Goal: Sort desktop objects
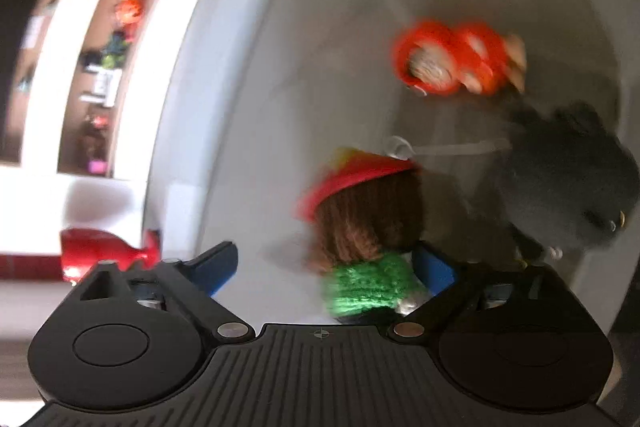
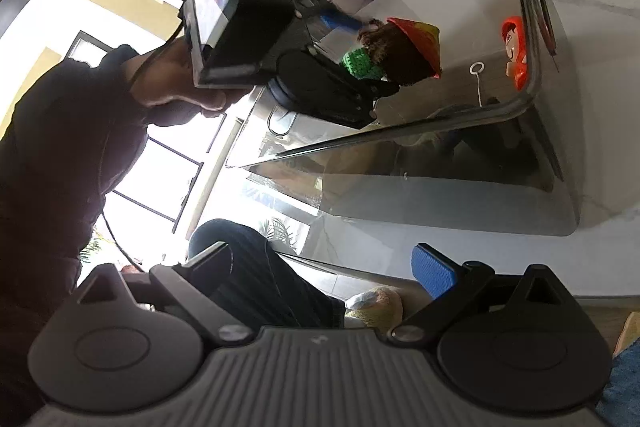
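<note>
The left tongs (image 1: 324,267) hover inside a clear plastic bin (image 2: 520,99), spread wide, with a knitted doll (image 1: 368,223) in a red hat and green scarf between them. The doll sits against the right finger and well clear of the left, so it looks just released or about to drop rather than gripped; motion blur makes this uncertain. Already in the bin are a small red-and-white toy (image 1: 448,63) and a dark plush (image 1: 568,179). The step in hand seems to be depositing the doll with its fellows.

The right tongs (image 2: 332,267) are open and empty, held off the surface (image 2: 592,7) beside the bin. Next, the left tongs need to lift out without snagging the doll's yarn.
</note>
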Motion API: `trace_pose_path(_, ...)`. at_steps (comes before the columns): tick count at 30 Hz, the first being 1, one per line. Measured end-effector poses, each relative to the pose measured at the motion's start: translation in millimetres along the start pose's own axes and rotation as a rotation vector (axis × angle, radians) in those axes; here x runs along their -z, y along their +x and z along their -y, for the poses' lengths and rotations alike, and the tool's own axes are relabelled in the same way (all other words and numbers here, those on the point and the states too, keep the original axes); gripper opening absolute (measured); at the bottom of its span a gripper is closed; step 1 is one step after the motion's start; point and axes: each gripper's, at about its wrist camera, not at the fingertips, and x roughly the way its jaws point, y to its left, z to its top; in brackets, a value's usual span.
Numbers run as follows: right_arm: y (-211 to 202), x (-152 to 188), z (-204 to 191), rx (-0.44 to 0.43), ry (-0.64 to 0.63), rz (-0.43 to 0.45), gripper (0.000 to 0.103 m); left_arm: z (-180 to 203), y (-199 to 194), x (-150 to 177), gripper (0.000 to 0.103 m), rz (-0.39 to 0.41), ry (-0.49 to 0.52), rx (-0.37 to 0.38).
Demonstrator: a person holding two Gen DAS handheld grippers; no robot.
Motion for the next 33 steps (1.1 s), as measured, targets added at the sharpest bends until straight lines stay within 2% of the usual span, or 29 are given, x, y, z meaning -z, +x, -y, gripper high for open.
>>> trace_pose_path(3, 0, 0, 1, -0.002, 0.008, 0.003, 0.098, -47, -10, 4, 0.099, -0.030, -0.256, 0.153)
trace_pose_path(6, 4, -1, 0, -0.003, 0.011, -0.007, 0.098, -85, -6, 14, 0.099, -0.104, -0.506, 0.280)
trace_pose_path(8, 6, 0, 0, -0.004, 0.010, -0.016, 0.098, -101, 0, 29, 0.099, -0.163, -0.697, 0.479)
trace_pose_path(10, 8, 0, -1, -0.007, 0.010, -0.018, 0.098, -102, 15, 43, 0.099, -0.211, -0.878, 0.623)
trace_pose_path(13, 11, 0, 0, -0.011, 0.016, -0.022, 0.098, -98, 47, 64, 0.099, -0.324, -1.175, 0.714)
trace_pose_path(16, 11, 0, 2, -0.007, 0.016, -0.029, 0.097, -88, 63, 83, 0.099, -0.299, -1.436, 0.718)
trace_pose_path(17, 12, 0, 2, -0.006, 0.017, -0.032, 0.098, -85, 66, 87, 0.099, -0.291, -1.493, 0.703)
trace_pose_path(19, 13, 1, 4, -0.002, 0.026, -0.036, 0.098, -80, 73, 88, 0.099, -0.294, -1.516, 0.641)
trace_pose_path(22, 14, 1, 5, 0.000, 0.030, -0.040, 0.098, -79, 76, 84, 0.096, -0.264, -1.435, 0.573)
trace_pose_path(23, 14, 1, 5, -0.001, 0.031, -0.042, 0.098, -79, 73, 79, 0.093, -0.232, -1.381, 0.554)
trace_pose_path(24, 14, 1, 6, -0.001, 0.031, -0.044, 0.098, -80, 67, 72, 0.086, -0.190, -1.300, 0.528)
trace_pose_path(25, 14, 1, 6, -0.001, 0.032, -0.046, 0.098, -79, 60, 63, 0.084, -0.142, -1.198, 0.498)
trace_pose_path(26, 14, 0, 6, -0.001, 0.034, -0.047, 0.098, -78, 53, 54, 0.086, -0.108, -1.105, 0.460)
trace_pose_path(27, 15, -1, 7, 0.000, 0.037, -0.049, 0.098, -77, 47, 48, 0.093, -0.094, -1.045, 0.426)
trace_pose_path(33, 17, -1, 3, 0.000, 0.023, -0.063, 0.098, -64, 10, 21, 0.095, -0.079, -0.801, 0.324)
